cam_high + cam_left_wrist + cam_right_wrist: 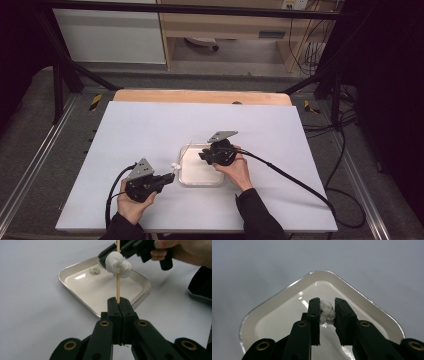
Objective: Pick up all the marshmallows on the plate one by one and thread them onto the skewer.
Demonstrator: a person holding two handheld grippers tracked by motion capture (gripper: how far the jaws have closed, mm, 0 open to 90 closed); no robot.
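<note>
White tabletop [150, 125] bare all round the shallow tray [186, 176]; open passage at far, left and right sides. Above the tray, room is tight: right gripper [327, 311] sits low over it, jaws around a marshmallow [327, 312]. At the tray's left edge, the left gripper [119, 302] holds a skewer [118, 287] upright with a marshmallow piece [117, 264], blocking that side.

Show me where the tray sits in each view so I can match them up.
High view: tray near the centre of the table.
Left gripper view: upper middle, behind the skewer clamped in the left tongs.
Right gripper view: centre, one corner pointing up.
Shared landmark: the right tongs gripping a white puff over the tray.
</note>
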